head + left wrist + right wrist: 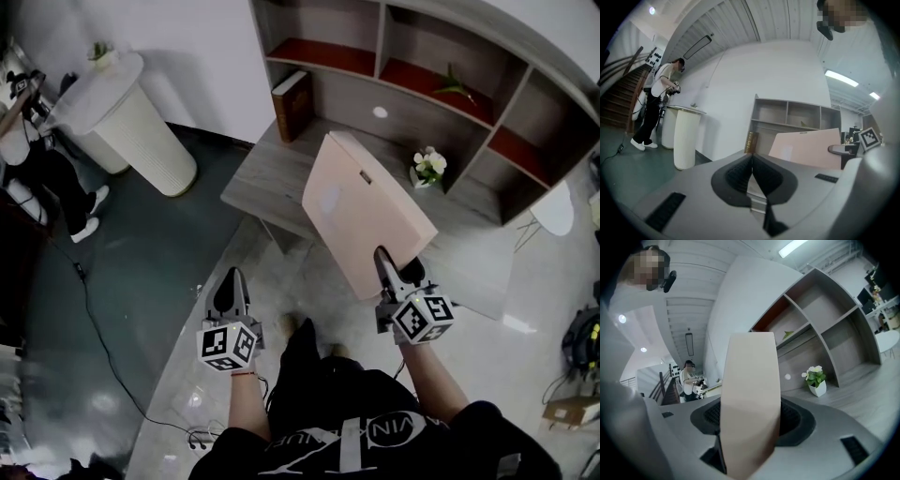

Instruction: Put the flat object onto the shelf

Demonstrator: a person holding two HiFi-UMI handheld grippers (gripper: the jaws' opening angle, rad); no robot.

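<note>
**In front of the shelf (382,37), flat board (361,211) held on the right**

Ahead of the person, the right tool (389,267) pinches the near edge of the flat board. The board tilts up and away, its long axis running from the jaws toward the worktop (272,178) and the shelf beyond. The left tool (230,286), jaws pressed together and empty, hangs well apart to the left.

Pale pink board (366,211), grey shelf (356,94) with red bays (323,54), white ribbed pedestal (141,131)
</note>
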